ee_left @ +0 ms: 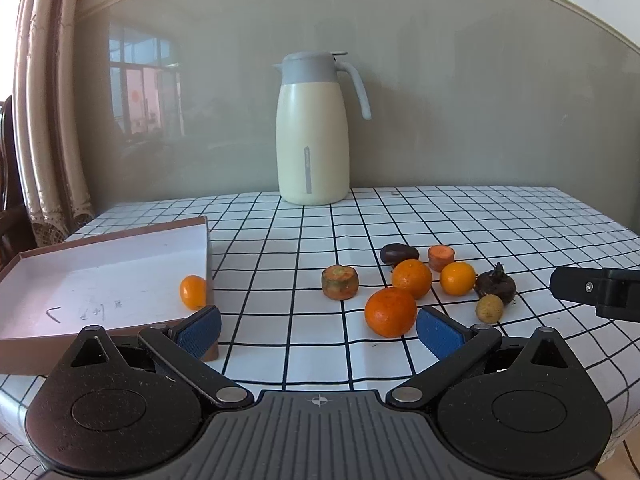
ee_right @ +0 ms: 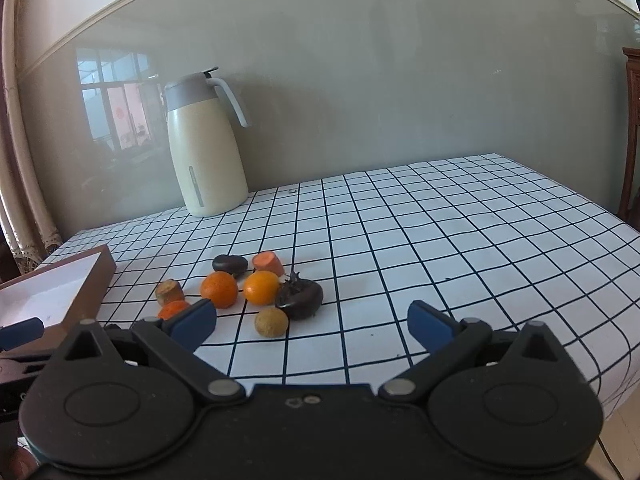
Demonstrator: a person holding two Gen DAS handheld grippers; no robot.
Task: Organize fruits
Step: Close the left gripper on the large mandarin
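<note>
A brown box with a white inside [ee_left: 100, 272] lies at the table's left; one small orange [ee_left: 193, 291] sits in its right corner. On the cloth lie a big orange [ee_left: 390, 312], two more oranges [ee_left: 412, 278] [ee_left: 457, 278], two carrot stubs [ee_left: 340, 282] [ee_left: 441, 256], a dark oval fruit [ee_left: 399, 253], a dark round fruit [ee_left: 495, 282] and a small tan fruit [ee_left: 489, 309]. My left gripper [ee_left: 318, 334] is open and empty, the big orange just beyond its right finger. My right gripper [ee_right: 312, 324] is open and empty, just short of the tan fruit [ee_right: 271, 321] and the pile [ee_right: 260, 287].
A cream thermos jug with a grey lid [ee_left: 312, 132] stands at the back by the wall. The checked tablecloth [ee_right: 460, 240] stretches bare to the right. The right gripper's body shows at the left view's right edge [ee_left: 596, 292]. A curtain [ee_left: 44, 120] hangs left.
</note>
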